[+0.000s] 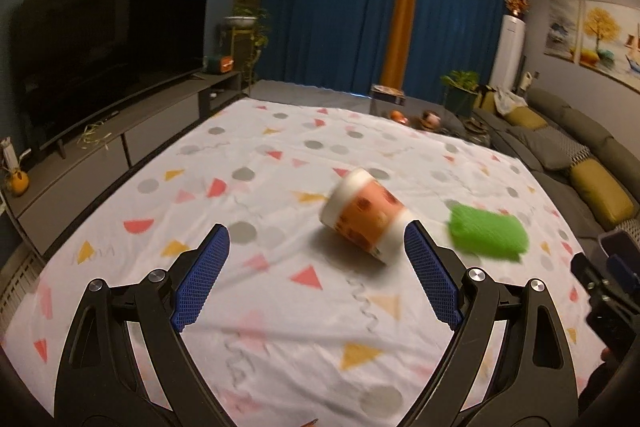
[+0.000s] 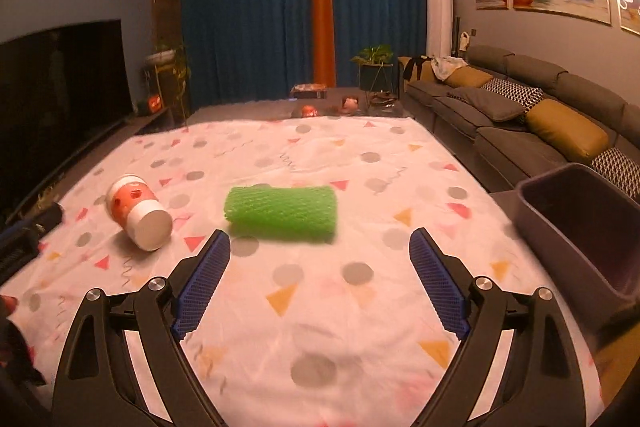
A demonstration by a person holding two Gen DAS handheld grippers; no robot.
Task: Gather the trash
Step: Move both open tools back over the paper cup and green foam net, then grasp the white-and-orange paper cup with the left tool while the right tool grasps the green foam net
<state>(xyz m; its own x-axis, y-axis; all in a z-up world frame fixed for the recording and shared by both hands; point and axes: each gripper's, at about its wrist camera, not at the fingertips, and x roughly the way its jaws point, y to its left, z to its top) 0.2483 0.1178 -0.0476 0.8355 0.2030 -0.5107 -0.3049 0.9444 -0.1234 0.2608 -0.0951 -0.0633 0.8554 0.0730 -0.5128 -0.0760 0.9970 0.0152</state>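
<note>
Beside bin (image 2: 576, 227) (edge-cropped), green netting (image 2: 282, 213)

Left gripper (image 1: 316, 239): jaws spread wide, blue pads (image 1: 202, 277) facing inward, nothing clamped, pointed forward and downward. Right gripper (image 2: 319, 243): same pose, jaws wide, empty. Dark blurred shape at left view's right edge, probably the right gripper's body.

A thin, matt cloth (image 2: 320, 307) with faint creases covers the table. The cup (image 2: 138, 213) looks like smooth printed paper. The green sleeve (image 2: 282, 213) is soft foam netting with a rough open mesh. The bin (image 2: 576, 227) is smooth, dull plastic. Each tool (image 2: 320, 283) has matt black plastic arms, shiny metal rivets and blue knobbly pads (image 2: 202, 285).
</note>
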